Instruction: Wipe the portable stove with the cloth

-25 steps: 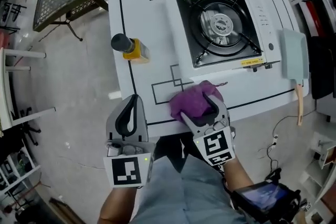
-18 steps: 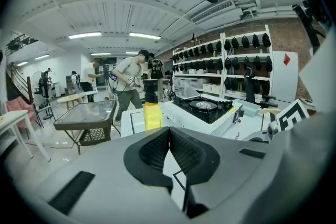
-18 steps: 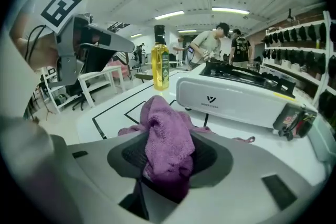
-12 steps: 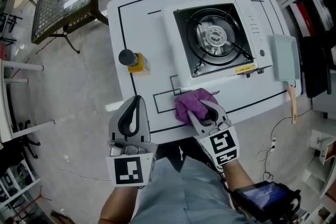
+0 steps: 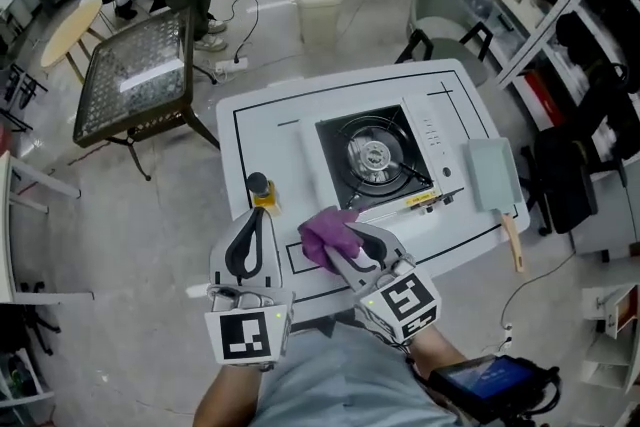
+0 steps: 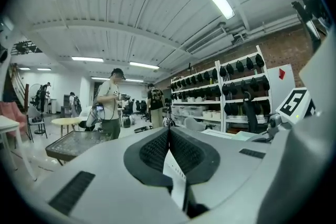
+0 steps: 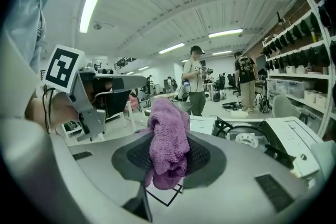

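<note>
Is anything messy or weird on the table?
Nothing is spilled or broken. Only the pale green tool at the table's right edge looks odd: its wooden handle sticks out past the edge. The right gripper's jaws have just been closing on the bunched purple cloth.

Yellow btl (image 5: 262, 193), cleaver (image 5: 491, 175), mesh table (image 5: 135, 75)

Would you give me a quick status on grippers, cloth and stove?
Left gripper shut, empty. Right gripper just closed further, shut on purple cloth. Portable stove ahead, not yet touched. Yellow bottle to its left, clear of path.
</note>
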